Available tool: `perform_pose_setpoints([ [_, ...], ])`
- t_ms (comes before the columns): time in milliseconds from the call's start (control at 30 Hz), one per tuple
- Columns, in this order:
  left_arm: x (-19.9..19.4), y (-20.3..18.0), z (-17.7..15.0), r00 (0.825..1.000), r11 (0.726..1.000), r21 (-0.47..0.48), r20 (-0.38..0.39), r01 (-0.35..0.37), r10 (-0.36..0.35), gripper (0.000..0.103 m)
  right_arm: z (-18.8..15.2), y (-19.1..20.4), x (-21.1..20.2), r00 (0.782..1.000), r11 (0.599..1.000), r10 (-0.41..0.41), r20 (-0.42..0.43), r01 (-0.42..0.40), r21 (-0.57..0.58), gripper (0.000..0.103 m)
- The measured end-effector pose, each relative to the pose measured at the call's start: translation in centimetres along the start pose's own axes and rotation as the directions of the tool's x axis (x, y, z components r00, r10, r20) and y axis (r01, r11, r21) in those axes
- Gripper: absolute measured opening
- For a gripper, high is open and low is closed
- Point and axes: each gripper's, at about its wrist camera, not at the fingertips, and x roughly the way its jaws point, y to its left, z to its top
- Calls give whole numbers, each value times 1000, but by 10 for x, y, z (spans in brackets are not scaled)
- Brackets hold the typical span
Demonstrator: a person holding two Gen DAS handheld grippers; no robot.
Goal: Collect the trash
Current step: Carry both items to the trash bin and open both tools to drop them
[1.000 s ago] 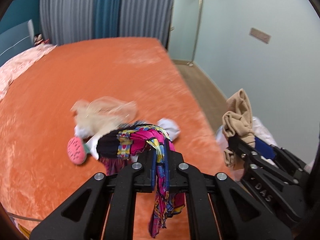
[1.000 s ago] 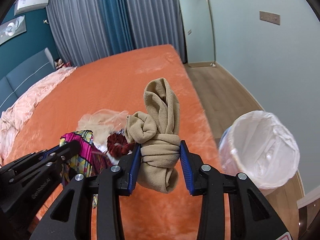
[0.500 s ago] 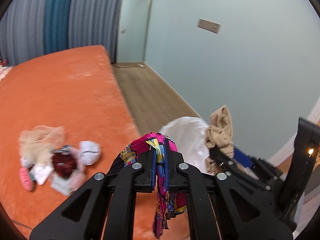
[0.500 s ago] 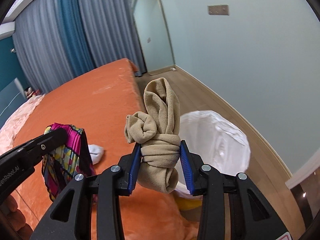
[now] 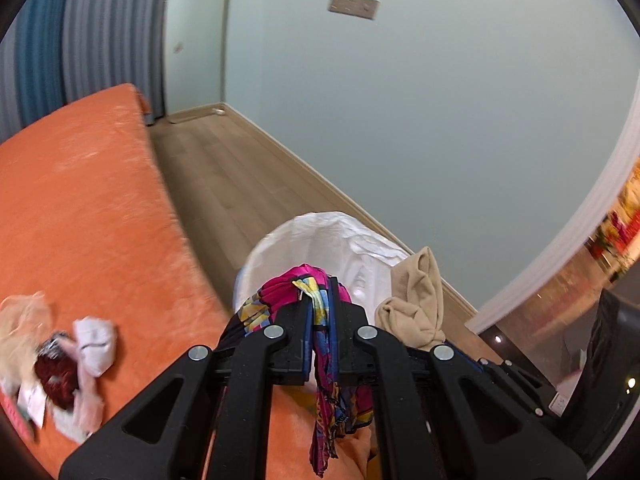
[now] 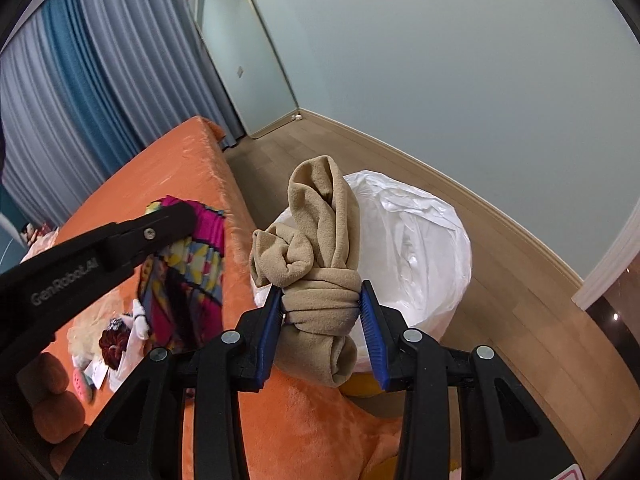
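Past the bed (image 5: 80, 208) edge, over the lined bin (image 6: 424, 240) on open floor (image 5: 224, 176), left gripper (image 5: 320, 312) — marked "GenRobot.AI" — clamps the scarf (image 5: 288, 292), right gripper (image 6: 320, 312) the knotted beige cloth (image 6: 320, 256).

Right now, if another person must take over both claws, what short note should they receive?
Left claw: shut on the colorful cloth, which hangs down between its fingers.
Right claw: shut on the knotted beige cloth.
Both are held near the white-lined trash bin, which stands on the floor beside the orange bed.
Done: both cloths are picked up and carried to the bin.
Left: release both into the bin, then probably return for the small pile on the bed: white, dark red and pale pieces.
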Motion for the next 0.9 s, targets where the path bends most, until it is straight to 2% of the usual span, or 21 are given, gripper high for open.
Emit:
perform_pose_setpoints([
  [267, 39, 2, 25, 993, 993, 12, -3, 118, -118, 6, 5, -12, 25, 999, 993, -41, -34, 44, 110, 37],
  [333, 52, 5, 26, 989, 989, 13, -18, 148, -148, 9, 4, -13, 32, 998, 991, -47, -45, 52, 127, 37],
  [367, 57, 7, 25, 989, 989, 11, -23, 147, -147, 13, 3, -13, 37, 997, 989, -51, -54, 58, 137, 37],
  [400, 59, 8, 25, 990, 990, 13, -25, 141, -141, 24, 4, -12, 42, 997, 988, -55, -61, 63, 143, 37],
  [433, 60, 11, 24, 991, 991, 16, -22, 135, -135, 39, 5, -10, 45, 996, 987, -59, -65, 68, 146, 38],
  [467, 61, 14, 23, 993, 993, 14, -18, 120, -119, 46, 4, -9, 50, 995, 986, -63, -72, 74, 151, 39],
  [500, 61, 17, 21, 994, 994, 7, -12, 105, -105, 59, 3, -8, 53, 995, 985, -65, -77, 77, 157, 40],
  [533, 61, 20, 21, 996, 996, -3, -7, 91, -91, 63, 3, -7, 57, 994, 984, -65, -82, 78, 161, 40],
  [667, 59, 34, 13, 997, 995, -54, -11, 80, -80, 63, 2, -3, 68, 992, 983, -76, -98, 91, 162, 40],
  [800, 46, 39, 7, 999, 998, -46, 13, 34, -34, 63, 3, 5, 68, 992, 985, -80, -98, 94, 143, 41],
  [867, 37, 42, 4, 1000, 999, -40, 22, 10, -9, 63, 4, 10, 65, 993, 988, -79, -88, 90, 126, 44],
  [900, 33, 44, 0, 1000, 999, -35, 27, -8, 9, 63, 7, 11, 64, 994, 990, -79, -80, 88, 113, 48],
])
